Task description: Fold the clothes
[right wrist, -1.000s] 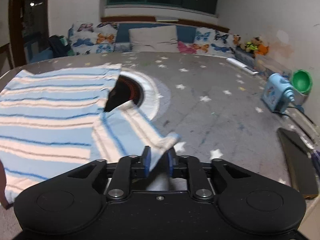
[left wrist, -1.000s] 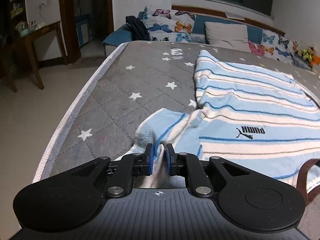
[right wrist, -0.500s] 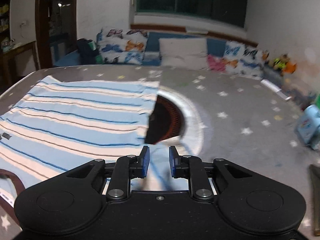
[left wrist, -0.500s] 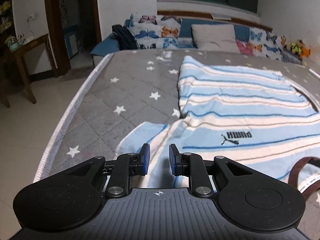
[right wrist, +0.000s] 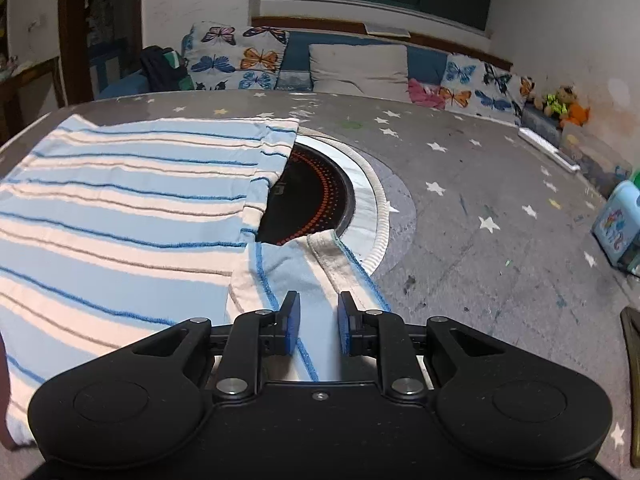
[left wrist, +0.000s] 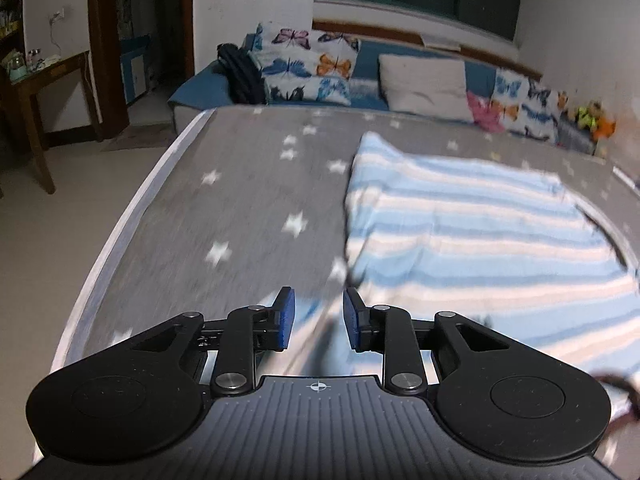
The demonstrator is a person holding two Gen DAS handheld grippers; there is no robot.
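Note:
A light blue and white striped shirt (left wrist: 472,236) lies spread flat on the grey star-patterned table cover (left wrist: 240,208); it also shows in the right wrist view (right wrist: 120,216). My left gripper (left wrist: 318,322) is open and empty above the shirt's left sleeve, which lies under it; this view is blurred. My right gripper (right wrist: 318,326) is open and empty above the right sleeve (right wrist: 316,276), which lies flat on the cover beside the round black cooktop (right wrist: 312,200).
The table's left edge (left wrist: 132,216) drops to the floor. A sofa with butterfly cushions (left wrist: 308,68) stands behind. A blue toy box (right wrist: 618,228) sits at the right of the table, a dark flat object (right wrist: 632,380) at the right edge. A wooden side table (left wrist: 36,92) stands left.
Both grippers have opened and let go of the sleeves they held a second ago. The sleeves now lie on the table. Both grippers have lifted and drawn back a little.

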